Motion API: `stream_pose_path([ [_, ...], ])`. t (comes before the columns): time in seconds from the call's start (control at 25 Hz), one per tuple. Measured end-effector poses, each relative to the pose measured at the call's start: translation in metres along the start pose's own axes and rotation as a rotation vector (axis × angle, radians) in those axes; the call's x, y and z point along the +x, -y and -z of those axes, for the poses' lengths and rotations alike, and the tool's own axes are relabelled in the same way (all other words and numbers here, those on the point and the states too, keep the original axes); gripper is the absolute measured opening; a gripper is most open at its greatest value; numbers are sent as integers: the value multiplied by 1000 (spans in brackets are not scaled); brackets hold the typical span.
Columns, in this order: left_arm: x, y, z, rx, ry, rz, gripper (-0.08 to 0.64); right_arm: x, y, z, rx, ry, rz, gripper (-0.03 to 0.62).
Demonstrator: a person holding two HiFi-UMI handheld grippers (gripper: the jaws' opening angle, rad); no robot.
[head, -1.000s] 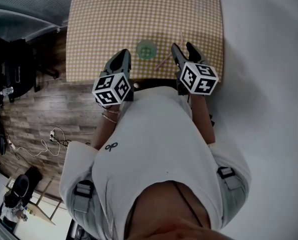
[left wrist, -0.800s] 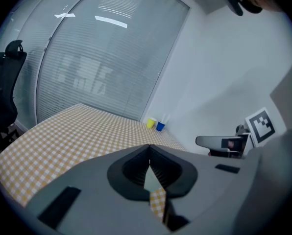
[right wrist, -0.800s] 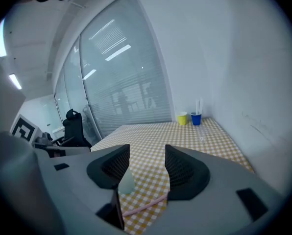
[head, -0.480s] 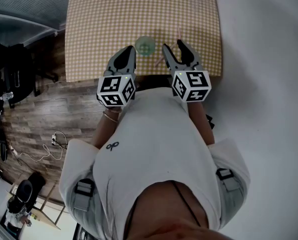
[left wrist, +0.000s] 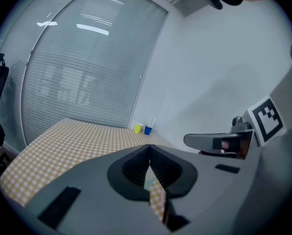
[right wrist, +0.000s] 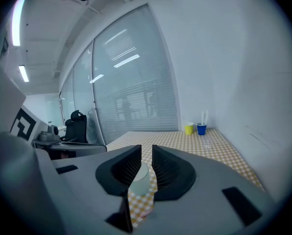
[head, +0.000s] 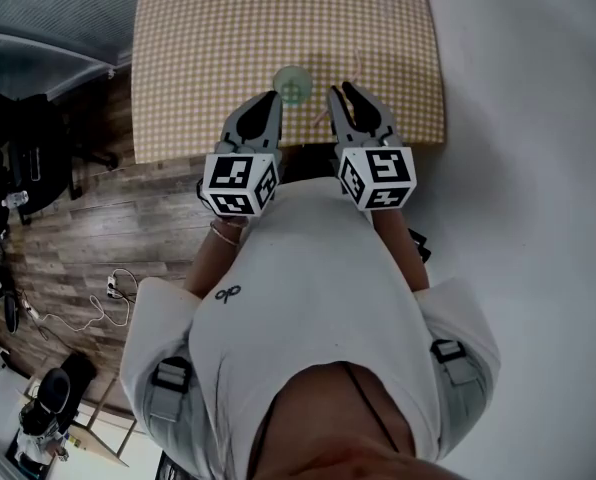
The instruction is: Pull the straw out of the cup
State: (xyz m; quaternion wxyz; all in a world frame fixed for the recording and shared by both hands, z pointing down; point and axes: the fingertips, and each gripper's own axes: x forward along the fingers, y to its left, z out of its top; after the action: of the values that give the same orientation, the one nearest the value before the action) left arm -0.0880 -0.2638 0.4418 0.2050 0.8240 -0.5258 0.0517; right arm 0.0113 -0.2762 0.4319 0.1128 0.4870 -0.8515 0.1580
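Straw (head: 359,64): pink, flat on checked table (head: 198,58), out of cup, just beyond right gripper (head: 340,91) tips. Long axis runs roughly away from person. Only short length visible; near part hidden under gripper, ends not distinguishable. Right gripper: jaws just been closing, narrow gap left, nothing clamped. Left gripper (head: 271,98): jaws clenched tip to tip, empty. Cup (head: 292,84): pale green, upright, ahead between both grippers. Yellow cup (right wrist: 188,128) and blue cup (right wrist: 201,129): far table end.
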Motion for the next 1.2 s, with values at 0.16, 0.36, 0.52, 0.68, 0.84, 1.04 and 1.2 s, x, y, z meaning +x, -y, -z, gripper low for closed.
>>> stream_pose_path([
  [0.16, -7, 1, 6, -18, -12, 22, 8, -1, -3, 15, 46, -41, 16, 64],
  [0.36, -13, -4, 14, -66, -30, 16, 8, -8, -8, 25, 60, -45, 34, 55],
  [0.52, -16, 0, 17, -60, -41, 30, 8, -12, -13, 30, 23, -36, 51, 48],
  [0.68, -19, 5, 21, -51, -54, 46, 8, -16, -19, 37, -2, -22, 59, 43],
  [0.84, -19, 5, 23, -58, -57, 44, 8, -17, -29, 37, -6, 21, 19, 38],
  [1.04, -20, 7, 26, -69, -63, 33, 8, -19, -30, 31, -36, 33, 21, 37],
  [1.2, -19, 10, 30, -67, -67, 37, 8, -20, -29, 31, -57, 32, 24, 34],
])
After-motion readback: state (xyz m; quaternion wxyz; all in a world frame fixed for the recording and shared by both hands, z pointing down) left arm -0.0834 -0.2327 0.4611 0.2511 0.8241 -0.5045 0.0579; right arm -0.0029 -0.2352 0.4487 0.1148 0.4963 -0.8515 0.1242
